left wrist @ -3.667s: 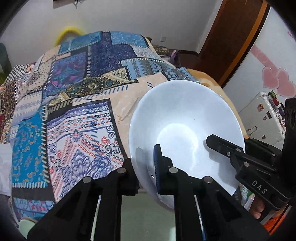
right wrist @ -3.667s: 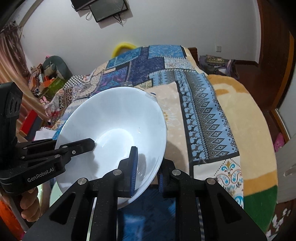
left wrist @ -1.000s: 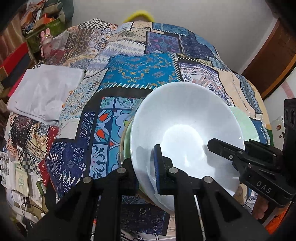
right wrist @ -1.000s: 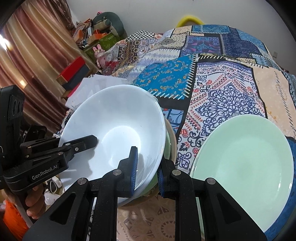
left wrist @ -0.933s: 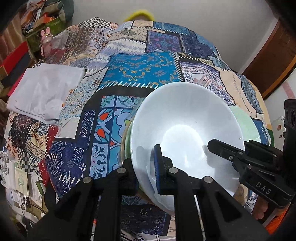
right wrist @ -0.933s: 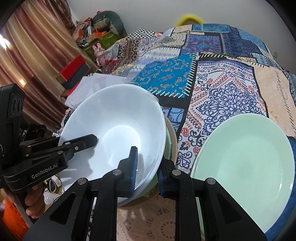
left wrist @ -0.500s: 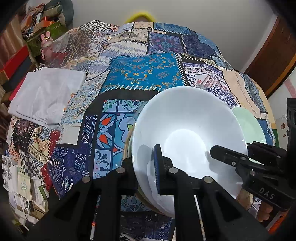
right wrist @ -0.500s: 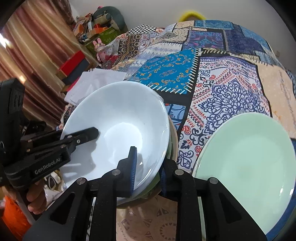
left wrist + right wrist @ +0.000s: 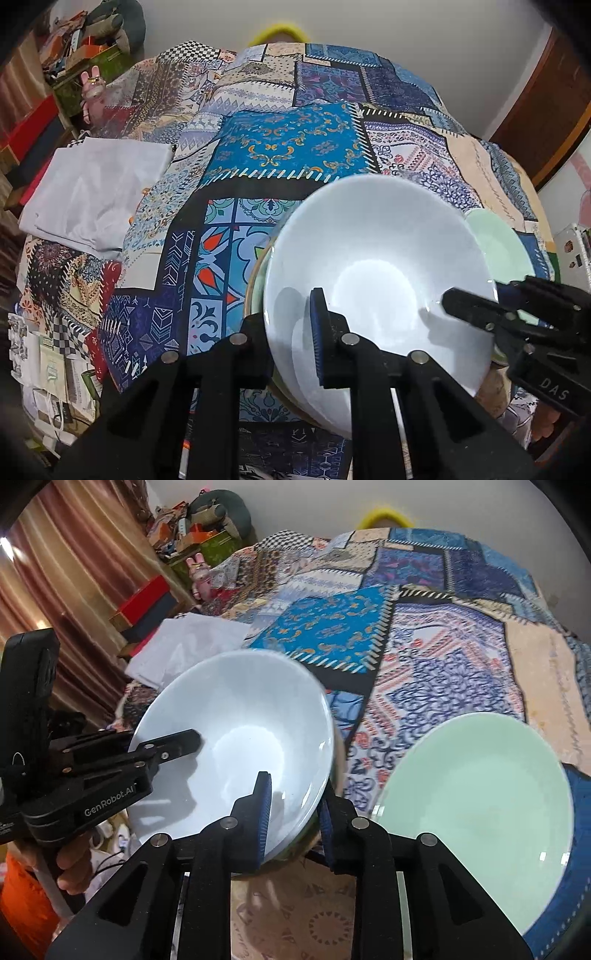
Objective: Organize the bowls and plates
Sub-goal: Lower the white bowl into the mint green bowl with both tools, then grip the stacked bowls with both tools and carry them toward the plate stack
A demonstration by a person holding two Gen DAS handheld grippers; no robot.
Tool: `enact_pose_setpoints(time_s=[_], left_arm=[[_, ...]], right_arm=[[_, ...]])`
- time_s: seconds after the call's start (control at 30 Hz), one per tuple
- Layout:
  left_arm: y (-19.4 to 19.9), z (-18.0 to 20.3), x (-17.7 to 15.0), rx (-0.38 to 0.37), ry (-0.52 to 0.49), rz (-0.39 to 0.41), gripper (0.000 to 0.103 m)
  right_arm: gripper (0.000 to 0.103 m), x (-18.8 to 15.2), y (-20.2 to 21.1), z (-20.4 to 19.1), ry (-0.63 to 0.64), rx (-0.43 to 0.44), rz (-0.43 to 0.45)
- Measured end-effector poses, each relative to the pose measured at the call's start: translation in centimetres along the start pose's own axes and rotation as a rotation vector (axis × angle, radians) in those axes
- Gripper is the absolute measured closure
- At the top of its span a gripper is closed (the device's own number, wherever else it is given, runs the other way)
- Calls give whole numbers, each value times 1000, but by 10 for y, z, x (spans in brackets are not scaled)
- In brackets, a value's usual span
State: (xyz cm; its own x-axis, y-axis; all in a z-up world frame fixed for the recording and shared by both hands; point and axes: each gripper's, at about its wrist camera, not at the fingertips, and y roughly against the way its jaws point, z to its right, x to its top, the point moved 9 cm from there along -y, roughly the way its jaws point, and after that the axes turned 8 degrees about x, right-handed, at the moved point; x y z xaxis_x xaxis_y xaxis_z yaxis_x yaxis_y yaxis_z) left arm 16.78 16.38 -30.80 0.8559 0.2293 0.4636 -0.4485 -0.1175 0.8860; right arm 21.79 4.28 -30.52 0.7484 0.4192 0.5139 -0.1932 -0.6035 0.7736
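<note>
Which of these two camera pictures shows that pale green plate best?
The right wrist view: the green plate lies almost wholly in sight on the patchwork cloth. The left wrist view shows only a sliver of it behind the white bowl.

The white bowl (image 9: 376, 280) sits nested on a stack of other bowls (image 9: 258, 273) on the patchwork quilt (image 9: 288, 155), bed basically. The left gripper (image 9: 291, 332) has its pads on the bowl's near rim, one inside, one outside. The right gripper (image 9: 476, 314) reaches over the bowl's right rim. A pale green plate (image 9: 498, 247) peeks out behind on the right. A folded white cloth (image 9: 92, 192) lies far left.
</note>
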Motion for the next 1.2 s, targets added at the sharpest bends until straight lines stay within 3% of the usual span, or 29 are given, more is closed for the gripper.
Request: enact_pose_setpoints(time_s=[0.37,0.63,0.8,0.9,1.0,1.2], left_arm=[[7,6,3,3,-26,6,82],[12,-2,4,-68,14,-22,80],[17,-1,2,-60,-12,-7,79],[32,-10,9,32,-38,88,58],[42,-14,12,13,-43,129,46],[19,-30,-7,8,-14,30,46]], right_arm=[[79,-9,3,10,-9,5,3],[69,-4,13,13,-8,3,34],[64,-6,12,16,-1,-10,37],[62,-7,9,17,-8,2,31],[62,-6,4,17,-13,8,28],[62,-8,-6,18,-33,25,11]])
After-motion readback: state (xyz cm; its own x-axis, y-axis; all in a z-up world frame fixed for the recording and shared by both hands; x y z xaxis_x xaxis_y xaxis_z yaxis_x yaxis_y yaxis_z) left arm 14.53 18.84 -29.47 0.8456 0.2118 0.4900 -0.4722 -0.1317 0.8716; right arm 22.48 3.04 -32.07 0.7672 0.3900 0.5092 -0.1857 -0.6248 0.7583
